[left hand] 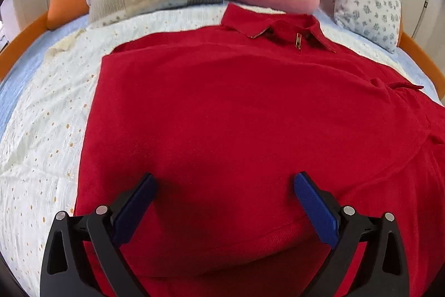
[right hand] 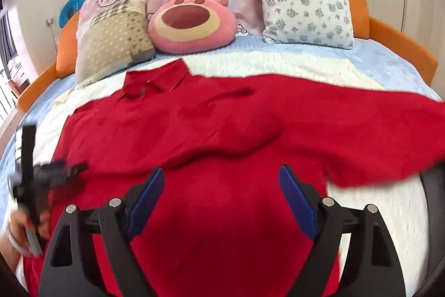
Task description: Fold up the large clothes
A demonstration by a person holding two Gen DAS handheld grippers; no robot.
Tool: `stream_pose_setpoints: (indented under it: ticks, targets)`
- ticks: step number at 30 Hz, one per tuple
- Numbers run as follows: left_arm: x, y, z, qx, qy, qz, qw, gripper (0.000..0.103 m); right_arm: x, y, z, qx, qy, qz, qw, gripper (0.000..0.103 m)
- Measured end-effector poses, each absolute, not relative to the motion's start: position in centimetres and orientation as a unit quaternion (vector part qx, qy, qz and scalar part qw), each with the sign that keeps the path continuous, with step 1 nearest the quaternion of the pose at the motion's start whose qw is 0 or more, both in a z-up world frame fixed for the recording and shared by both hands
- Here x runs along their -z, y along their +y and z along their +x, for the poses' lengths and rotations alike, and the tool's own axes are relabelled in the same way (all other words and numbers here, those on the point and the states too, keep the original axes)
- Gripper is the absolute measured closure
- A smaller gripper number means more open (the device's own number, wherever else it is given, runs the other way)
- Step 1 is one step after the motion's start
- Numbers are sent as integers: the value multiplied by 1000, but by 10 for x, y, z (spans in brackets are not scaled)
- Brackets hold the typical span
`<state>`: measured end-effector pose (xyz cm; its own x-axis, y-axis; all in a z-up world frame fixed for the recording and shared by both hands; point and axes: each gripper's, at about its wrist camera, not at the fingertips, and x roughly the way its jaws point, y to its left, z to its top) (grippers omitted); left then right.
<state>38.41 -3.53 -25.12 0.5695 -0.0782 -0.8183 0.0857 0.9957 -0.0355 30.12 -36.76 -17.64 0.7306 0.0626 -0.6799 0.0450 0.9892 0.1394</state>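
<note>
Nearest in the right wrist view, the right gripper [right hand: 219, 185] hangs over the red shirt [right hand: 222, 130] with its blue pads spread wide and nothing between them. In the left wrist view the left gripper [left hand: 224, 194] is likewise wide open and empty, poised above the shirt's lower body near the hem. The left gripper also shows as a dark blur at the left edge of the right view, carried in a hand [right hand: 19, 227].

The shirt looks like a soft, thick knit, probably light but floppy. It would sag and crease when lifted, so a pinch at an edge seems best: the hem corner, a side seam or a sleeve end.

It lies front up across a cream blanket [left hand: 41, 130] on the bed [right hand: 389, 57], collar [left hand: 278, 24] pointing away, with a small metal zip pull at the neck. Its left side looks folded straight. On the right a sleeve lies rumpled across the body, blurred at its end.

Farthest off, pillows and a pink bear cushion [right hand: 192, 21] rest against the orange headboard.
</note>
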Motion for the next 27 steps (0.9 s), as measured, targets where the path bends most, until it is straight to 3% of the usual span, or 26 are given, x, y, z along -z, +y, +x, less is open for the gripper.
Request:
stream_pose_setpoints:
  ticks: [8,10,14,19,27]
  targets:
    - [252,-32,381,52,445,-1,894,3,200,-405,392,58,425,75,900,21]
    - [253,-31,381,53,444,-2,894,3,217,-407,406,52,458,89,883,36]
    - [254,-30,380,54,444,-3,895,3,211,-407,400,28,437,120,891,93]
    - [254,-30,380,54,444,-3,894,3,186,-418,380,47,400,136,905,94]
    - [254,-31,380,53,445,2,894,3,243,-424,380,67,437,126,888,94]
